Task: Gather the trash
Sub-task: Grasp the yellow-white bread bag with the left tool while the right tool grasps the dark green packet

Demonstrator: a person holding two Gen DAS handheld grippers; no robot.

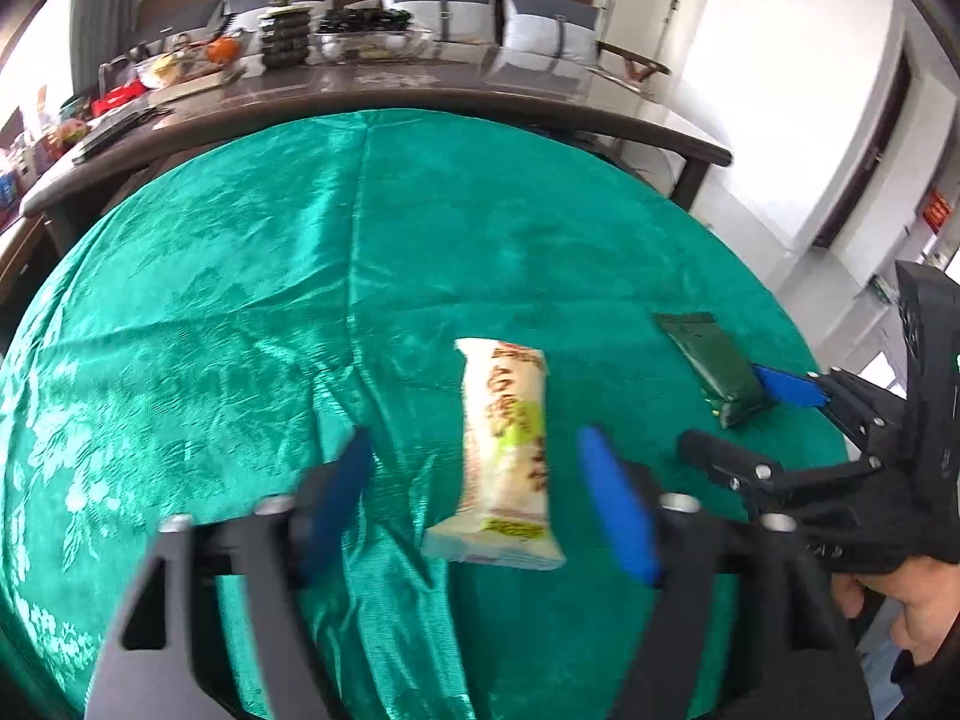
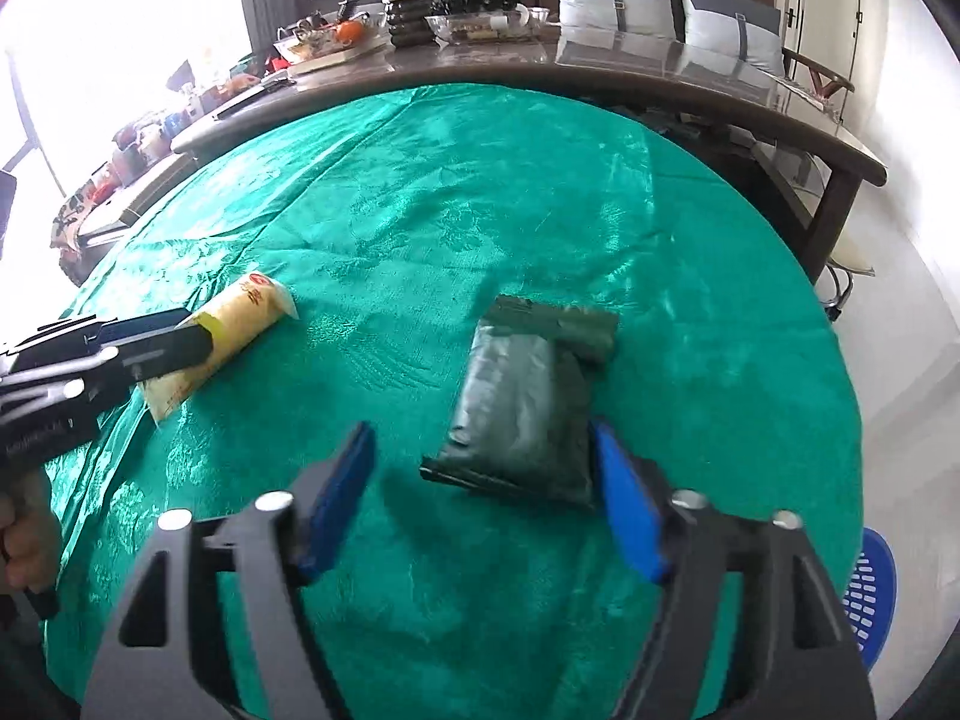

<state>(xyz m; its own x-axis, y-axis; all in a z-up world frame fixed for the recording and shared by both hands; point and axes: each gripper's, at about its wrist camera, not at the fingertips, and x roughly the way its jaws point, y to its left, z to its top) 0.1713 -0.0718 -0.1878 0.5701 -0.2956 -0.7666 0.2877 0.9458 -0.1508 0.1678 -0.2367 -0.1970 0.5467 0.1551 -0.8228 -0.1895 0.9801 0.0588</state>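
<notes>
Cloth (image 1: pixel 240 276): shiny green fabric with a woven floral pattern, creased in long folds, covering a round table to its curved edge; much of it bare toward the far side.

Wrapper (image 1: pixel 507 450): cream plastic packet, oblong and puffy, crimped ends, red and green print. It lies flat on the cloth between the pads of the left gripper (image 1: pixel 480 498); jaws wide apart, neither blue pad touching it.

Pouch (image 2: pixel 528 402): dark green crinkled film, roughly rectangular, far end folded over. It lies flat, near the table's right edge. The right gripper (image 2: pixel 480 498) stands spread, its right pad just beside the pouch's near corner, its left pad well clear.

Side table (image 2: pixel 660 69): long, dark, glossy top, just beyond the cloth's far edge.

Basket (image 2: pixel 870 594): blue perforated plastic, below the right rim.
</notes>
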